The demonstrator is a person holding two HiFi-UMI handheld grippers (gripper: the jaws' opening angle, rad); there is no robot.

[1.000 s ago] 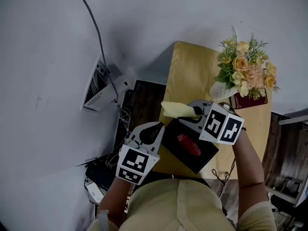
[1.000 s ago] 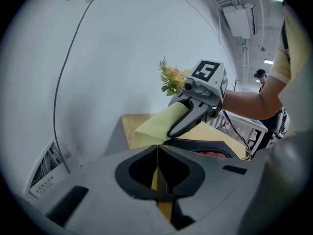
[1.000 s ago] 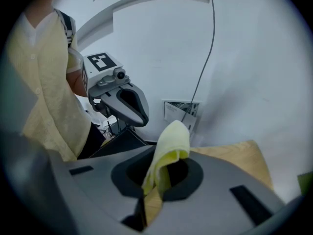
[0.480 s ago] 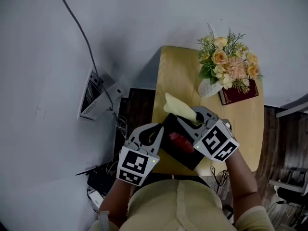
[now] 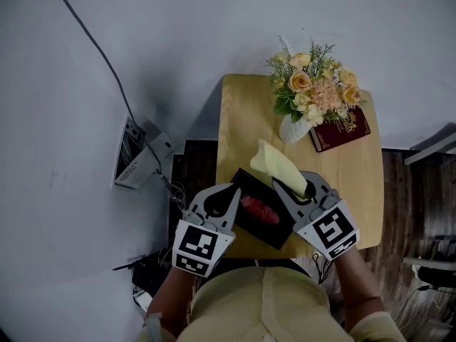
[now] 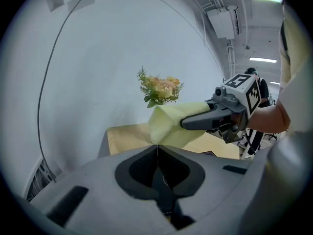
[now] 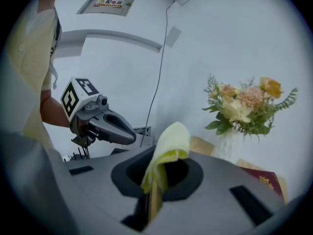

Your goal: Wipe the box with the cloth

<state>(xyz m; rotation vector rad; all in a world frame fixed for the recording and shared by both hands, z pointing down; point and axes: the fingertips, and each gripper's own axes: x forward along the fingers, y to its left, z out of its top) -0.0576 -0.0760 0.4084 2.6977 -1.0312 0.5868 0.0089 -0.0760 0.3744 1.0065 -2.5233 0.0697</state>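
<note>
head view, looking steeply down on a small light wooden table (image 5: 356,184) against a white wall. the box (image 5: 276,231) lies at the table's near edge, between the two grippers. its left edge sits right at the tips of the left gripper (image 6: 157,147), and its right half lies just below and to the left of the right gripper (image 7: 165,156). whether either gripper touches the box cannot be told. the cloth (image 5: 279,164) is clamped by its near end in the right gripper's jaws. the rest pokes forward past the tips, over the box's far corner. the left gripper's jaws are pressed together with nothing seen between them.

the box is flat, rectangular and matte black, turned at an angle to the table's edges. a red shape (image 5: 258,209) on its top is too blurred to name. the cloth is pale yellow and soft, folded into a thick rounded tongue and creased where the jaws bite it.

both grippers are smooth grey plastic with a dark heart-shaped opening behind the jaws. each carries a white cube printed with black square markers. beyond the right gripper, peach and yellow flowers (image 5: 310,87) with green leaves stand in a white vase (image 5: 291,128), beside a dark red book (image 5: 342,128) with gold print.
</note>
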